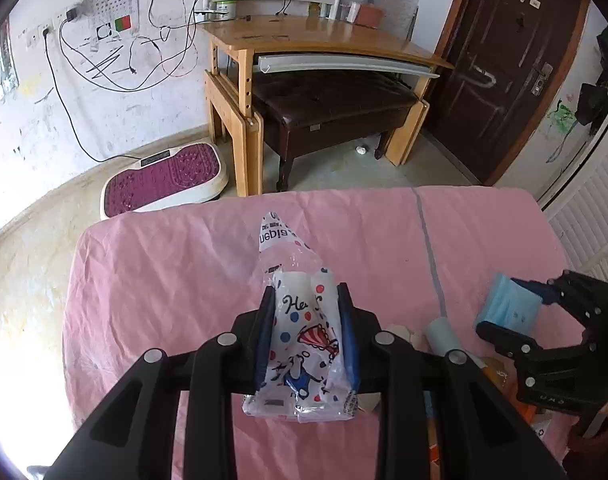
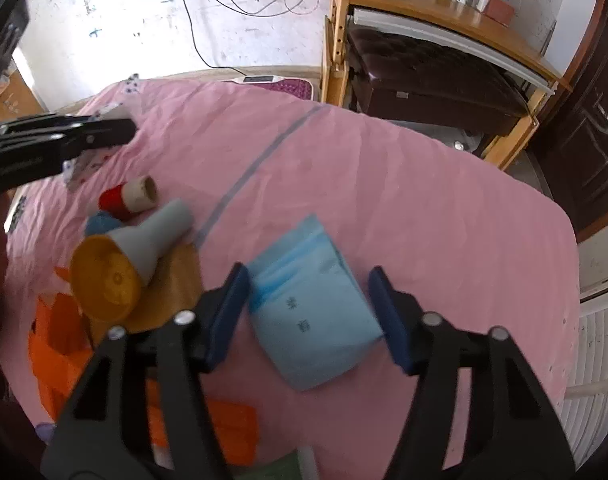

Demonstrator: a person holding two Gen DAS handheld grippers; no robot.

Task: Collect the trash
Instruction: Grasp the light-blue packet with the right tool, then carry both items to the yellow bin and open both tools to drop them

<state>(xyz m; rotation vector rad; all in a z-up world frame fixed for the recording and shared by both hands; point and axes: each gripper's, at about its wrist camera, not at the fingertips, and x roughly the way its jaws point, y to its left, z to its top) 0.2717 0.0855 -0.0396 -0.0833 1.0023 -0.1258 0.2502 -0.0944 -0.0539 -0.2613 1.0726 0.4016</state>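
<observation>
My left gripper is shut on a crumpled clear plastic bag printed with red and blue dots; the bag sticks out past the fingertips above the pink bed sheet. In the right wrist view, my right gripper points down at a light blue packet lying flat on the sheet. Its blue pads stand at the packet's two side edges without squeezing it. The left wrist view shows the same packet between the right gripper's fingers. The left gripper reaches in at the right wrist view's left edge.
To the left of the packet lie a grey and yellow funnel-shaped piece, a red and tan roll, a blue lump and orange paper. Beyond the bed stand a wooden desk, a dark bench and a purple footplate.
</observation>
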